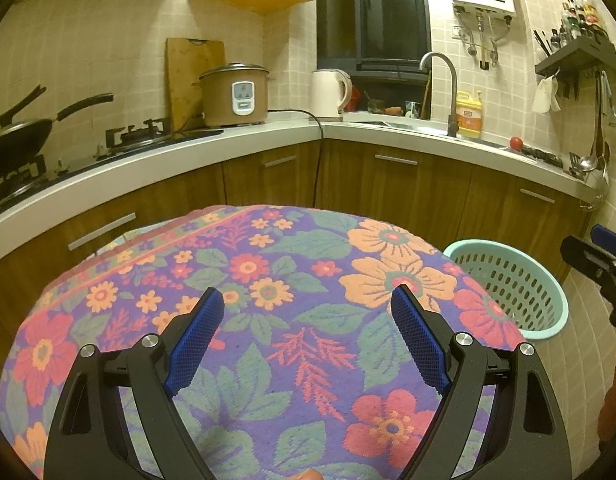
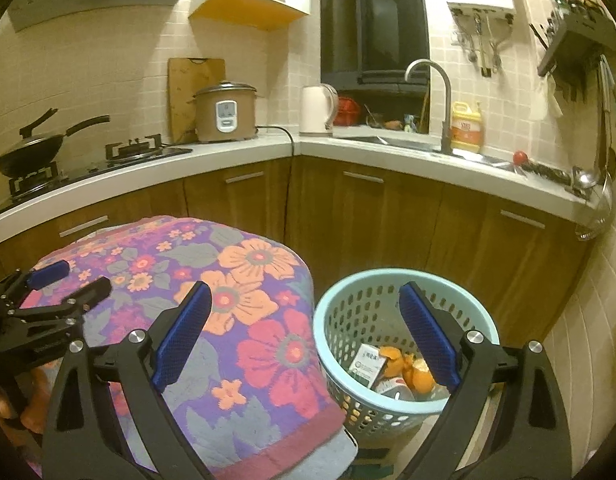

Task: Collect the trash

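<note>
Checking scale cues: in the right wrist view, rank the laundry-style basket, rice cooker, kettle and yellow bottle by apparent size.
1. basket, though it is nearest
2. rice cooker
3. kettle and yellow bottle: too alike to rank

Light blue plastic basket (image 2: 404, 360), round, perforated wall, solid rim, standing upright on the floor just beside the right edge of the cloth-covered tabletop. Open top. Contents visible in the right wrist view, lying at the bottom: a small white-and-green carton (image 2: 366, 366) tilted against the near-left inner wall; orange peel pieces (image 2: 418, 372) just beside it toward the right, touching or nearly so; a pale rounded item below them, too hidden to identify. In the left wrist view only the basket's upper rim and far inner wall (image 1: 512, 280) show; contents out of sight there.
</note>
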### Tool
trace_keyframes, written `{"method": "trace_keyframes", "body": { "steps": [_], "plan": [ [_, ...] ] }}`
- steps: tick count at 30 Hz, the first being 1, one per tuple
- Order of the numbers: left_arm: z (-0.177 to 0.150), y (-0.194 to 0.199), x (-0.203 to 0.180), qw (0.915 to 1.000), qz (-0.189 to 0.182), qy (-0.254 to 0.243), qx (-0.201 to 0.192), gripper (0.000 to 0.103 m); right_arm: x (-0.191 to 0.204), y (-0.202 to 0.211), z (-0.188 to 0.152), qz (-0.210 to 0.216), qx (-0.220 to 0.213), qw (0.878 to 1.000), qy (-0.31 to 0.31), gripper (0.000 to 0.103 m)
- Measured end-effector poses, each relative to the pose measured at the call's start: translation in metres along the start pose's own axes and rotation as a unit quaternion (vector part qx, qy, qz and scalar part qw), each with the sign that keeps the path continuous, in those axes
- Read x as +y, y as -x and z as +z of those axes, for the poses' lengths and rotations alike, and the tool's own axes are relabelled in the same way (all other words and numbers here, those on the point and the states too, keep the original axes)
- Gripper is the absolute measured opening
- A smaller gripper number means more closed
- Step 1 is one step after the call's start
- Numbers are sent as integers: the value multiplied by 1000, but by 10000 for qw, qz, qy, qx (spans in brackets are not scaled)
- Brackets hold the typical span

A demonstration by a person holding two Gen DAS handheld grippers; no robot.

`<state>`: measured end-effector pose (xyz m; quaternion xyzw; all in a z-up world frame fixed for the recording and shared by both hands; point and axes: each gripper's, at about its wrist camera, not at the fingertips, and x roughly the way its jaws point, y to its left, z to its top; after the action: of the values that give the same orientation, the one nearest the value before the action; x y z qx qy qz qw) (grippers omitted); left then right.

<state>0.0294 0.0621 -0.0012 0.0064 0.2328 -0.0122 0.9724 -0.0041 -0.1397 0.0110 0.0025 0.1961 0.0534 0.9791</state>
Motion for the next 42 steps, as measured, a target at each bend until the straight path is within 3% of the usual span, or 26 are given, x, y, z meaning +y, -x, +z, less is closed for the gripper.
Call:
{"method": "trace_keyframes", "body": {
  "steps": [42],
  "plan": [
    [0,0,-5,10000,-28,-59,19,85,-6,-4,-8,-61,100,9999,-10,90]
  ]
}}
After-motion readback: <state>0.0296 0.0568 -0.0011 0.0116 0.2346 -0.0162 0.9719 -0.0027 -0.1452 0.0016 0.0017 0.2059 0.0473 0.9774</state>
